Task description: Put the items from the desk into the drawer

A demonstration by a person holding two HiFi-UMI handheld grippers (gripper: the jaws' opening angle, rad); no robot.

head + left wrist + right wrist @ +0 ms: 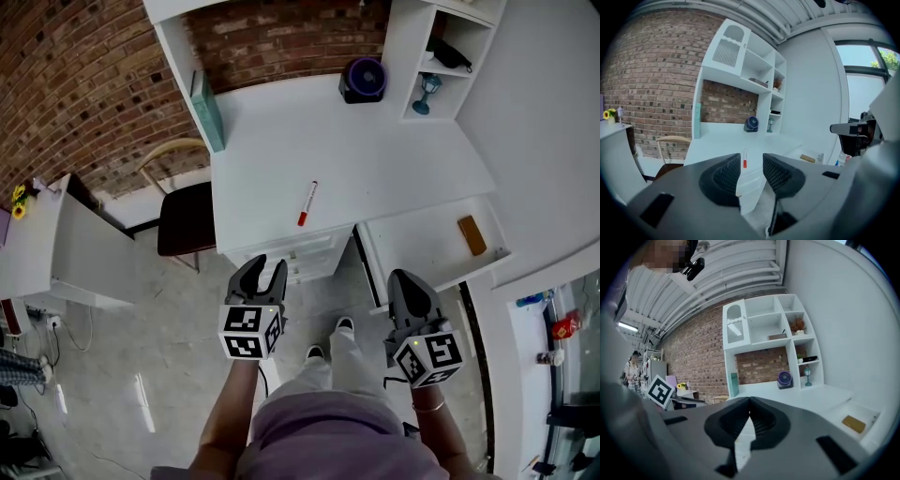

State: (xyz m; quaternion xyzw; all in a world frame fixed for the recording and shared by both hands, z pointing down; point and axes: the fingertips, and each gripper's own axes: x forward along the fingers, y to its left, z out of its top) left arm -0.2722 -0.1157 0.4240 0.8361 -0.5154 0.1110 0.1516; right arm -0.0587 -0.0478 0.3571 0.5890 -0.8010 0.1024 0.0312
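Note:
A red-and-white marker (307, 203) lies on the white desk (375, 159) near its front edge. To its right an open white drawer (422, 242) sticks out of the desk, with a flat brown block (472, 234) inside it. My left gripper (265, 268) hangs open in front of the desk, over the floor, with nothing between its fingers. In the left gripper view the marker (745, 161) shows through the gap of that gripper (751, 166). My right gripper (403, 279) is shut and empty, just before the drawer's front. The right gripper view shows its jaws (750, 402) meeting and the brown block (853, 423) at the right.
A purple fan (364, 79) stands at the desk's back, a teal book (208, 111) leans at its left end, and a small blue lamp (427, 94) sits in the shelf unit. A dark chair (186, 217) is left of the desk. My feet (328, 339) are between the grippers.

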